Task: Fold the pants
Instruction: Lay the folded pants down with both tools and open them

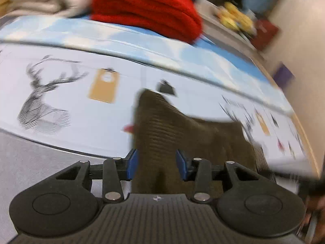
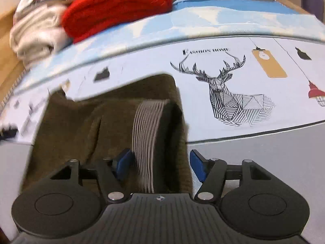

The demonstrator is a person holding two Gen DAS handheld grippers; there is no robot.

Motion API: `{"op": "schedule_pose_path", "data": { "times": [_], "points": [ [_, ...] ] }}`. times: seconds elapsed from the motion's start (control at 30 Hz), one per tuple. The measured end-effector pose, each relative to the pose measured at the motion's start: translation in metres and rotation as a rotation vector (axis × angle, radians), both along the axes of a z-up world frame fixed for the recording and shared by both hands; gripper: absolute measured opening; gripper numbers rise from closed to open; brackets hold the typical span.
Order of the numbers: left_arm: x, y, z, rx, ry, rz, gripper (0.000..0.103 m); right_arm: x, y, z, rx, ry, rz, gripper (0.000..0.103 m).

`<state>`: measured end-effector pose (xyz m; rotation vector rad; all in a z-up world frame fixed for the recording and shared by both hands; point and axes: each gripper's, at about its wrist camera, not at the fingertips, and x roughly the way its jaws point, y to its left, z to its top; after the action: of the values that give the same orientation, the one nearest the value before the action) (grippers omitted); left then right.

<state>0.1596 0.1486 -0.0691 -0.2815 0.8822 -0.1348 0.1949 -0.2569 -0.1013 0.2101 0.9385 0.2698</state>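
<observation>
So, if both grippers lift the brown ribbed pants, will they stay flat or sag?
The brown ribbed pants probably sag: the knit already drapes in folds. The thick fabric looks grippy, unlikely to slip from the blue pads. The striped waistband seems slightly stiffer.

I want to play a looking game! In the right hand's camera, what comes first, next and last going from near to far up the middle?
right gripper → brown pants → black house picture → red folded blanket

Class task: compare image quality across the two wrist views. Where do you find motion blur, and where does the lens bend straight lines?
Left wrist view: the red sweater and right-hand background smear badly; the tool stays crisp. Right wrist view: the deer print is sharp, the left edge blurs, and the bedsheet stripes bow.
</observation>
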Motion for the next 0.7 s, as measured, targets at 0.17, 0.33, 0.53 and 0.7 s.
{"op": "schedule_pose_path", "data": {
  "times": [0.17, 0.33, 0.53, 0.7],
  "points": [
    [-0.004, -0.035, -0.041, 0.147, 0.185, -0.19, 0.045, -0.008, 0.007, 0.002, -0.045, -0.016, 0.11, 0.062],
    [-0.02, -0.04, -0.032, 0.264, 0.147, -0.137, 0.052, -0.014, -0.001, -0.006, -0.029, 0.051, 0.021, 0.064],
    [-0.064, -0.053, 0.021, 0.334, -0.06, -0.035, 0.085, -0.061, -0.001, 0.05, -0.092, -0.155, -0.028, 0.065],
    [-0.113, -0.074, 0.057, 0.302, -0.138, 0.032, 0.097, -0.134, 0.007, 0.091, -0.107, -0.331, -0.036, 0.089]
  ]
}}
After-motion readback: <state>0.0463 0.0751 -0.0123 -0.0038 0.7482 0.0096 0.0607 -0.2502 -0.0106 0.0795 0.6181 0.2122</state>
